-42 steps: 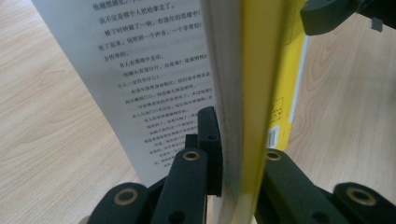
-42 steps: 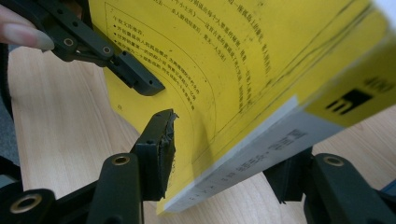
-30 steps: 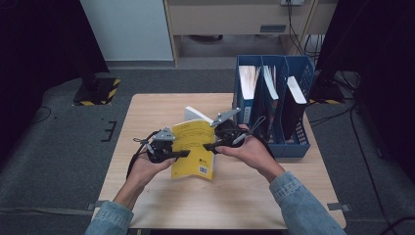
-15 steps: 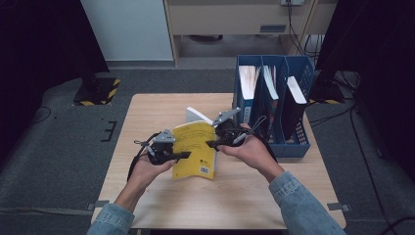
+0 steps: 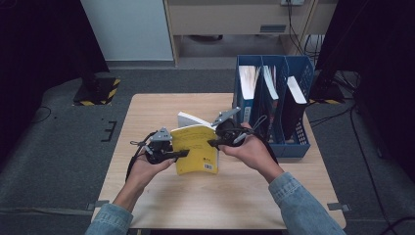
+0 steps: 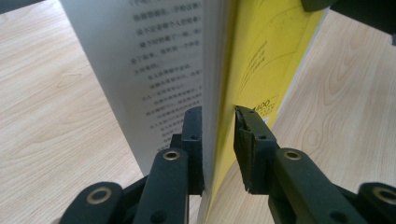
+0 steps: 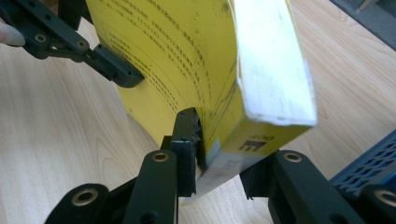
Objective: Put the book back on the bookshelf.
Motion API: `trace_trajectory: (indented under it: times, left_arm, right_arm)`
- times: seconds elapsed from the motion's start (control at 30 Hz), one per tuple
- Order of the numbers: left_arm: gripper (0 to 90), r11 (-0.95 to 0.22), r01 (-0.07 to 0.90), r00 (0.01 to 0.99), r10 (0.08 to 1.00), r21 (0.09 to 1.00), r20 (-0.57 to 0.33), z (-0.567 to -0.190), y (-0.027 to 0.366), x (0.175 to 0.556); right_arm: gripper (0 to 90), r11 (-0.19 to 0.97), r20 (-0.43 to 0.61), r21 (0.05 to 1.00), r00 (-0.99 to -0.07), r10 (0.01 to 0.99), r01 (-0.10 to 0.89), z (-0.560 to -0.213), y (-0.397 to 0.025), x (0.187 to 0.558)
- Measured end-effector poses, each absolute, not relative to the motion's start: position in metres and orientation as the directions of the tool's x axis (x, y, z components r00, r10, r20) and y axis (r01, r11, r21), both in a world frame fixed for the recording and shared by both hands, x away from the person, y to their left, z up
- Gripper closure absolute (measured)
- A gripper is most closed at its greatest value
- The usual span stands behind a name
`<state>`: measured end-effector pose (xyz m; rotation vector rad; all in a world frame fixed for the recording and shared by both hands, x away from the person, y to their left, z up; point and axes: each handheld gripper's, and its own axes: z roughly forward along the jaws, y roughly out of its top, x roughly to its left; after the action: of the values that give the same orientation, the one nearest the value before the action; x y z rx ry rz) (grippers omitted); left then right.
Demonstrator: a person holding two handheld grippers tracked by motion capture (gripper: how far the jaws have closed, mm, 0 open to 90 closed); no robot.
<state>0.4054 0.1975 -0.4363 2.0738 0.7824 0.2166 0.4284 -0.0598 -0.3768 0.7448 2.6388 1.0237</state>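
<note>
The yellow book (image 5: 196, 148) hangs just above the tabletop (image 5: 147, 117), pinched at opposite edges: left hand-held gripper (image 5: 182, 153) clamps the page edge, right hand-held gripper (image 5: 211, 143) nips the spine. Probably steadied for the blue file rack (image 5: 298, 142) beyond.

High view looking down on table (image 5: 147, 112), 2 close gripper views sharing yellow book (image 5: 197, 149)

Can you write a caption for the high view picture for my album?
Two grippers, left gripper and right gripper, hold a yellow book.
</note>
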Motion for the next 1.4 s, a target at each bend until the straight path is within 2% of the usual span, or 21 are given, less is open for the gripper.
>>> trace_trajectory:
  times: [0.27, 0.4, 0.6, 0.93, 1.07, 1.4]
  left_arm:
    - [73.5, -0.413, 0.440, 0.772, 0.627, 0.798, -0.102, -0.430, 0.196, 0.410]
    - [69.5, -0.402, 0.441, 0.765, 0.636, 0.802, -0.101, -0.431, 0.197, 0.408]
    - [67.4, -0.407, 0.432, 0.771, 0.630, 0.805, -0.095, -0.430, 0.196, 0.401]
    - [63.9, -0.386, 0.430, 0.766, 0.635, 0.816, -0.103, -0.433, 0.198, 0.398]
    - [59.0, -0.380, 0.427, 0.757, 0.646, 0.820, -0.095, -0.436, 0.200, 0.395]
    - [52.2, -0.374, 0.453, 0.710, 0.701, 0.809, -0.074, -0.460, 0.220, 0.380]
  right_arm:
    - [72.8, 0.647, -0.070, 0.677, -0.845, 0.530, 0.350, -0.373, -0.060, 0.427]
    - [72.2, 0.648, -0.053, 0.681, -0.860, 0.507, 0.340, -0.375, -0.062, 0.422]
    - [65.6, 0.654, -0.055, 0.694, -0.883, 0.465, 0.301, -0.374, -0.063, 0.414]
    - [62.2, 0.623, -0.038, 0.736, -0.901, 0.431, 0.267, -0.365, -0.050, 0.416]
    - [61.4, 0.614, -0.022, 0.743, -0.907, 0.421, 0.267, -0.368, -0.047, 0.418]
    - [67.3, 0.613, 0.004, 0.748, -0.925, 0.379, 0.254, -0.375, -0.039, 0.417]
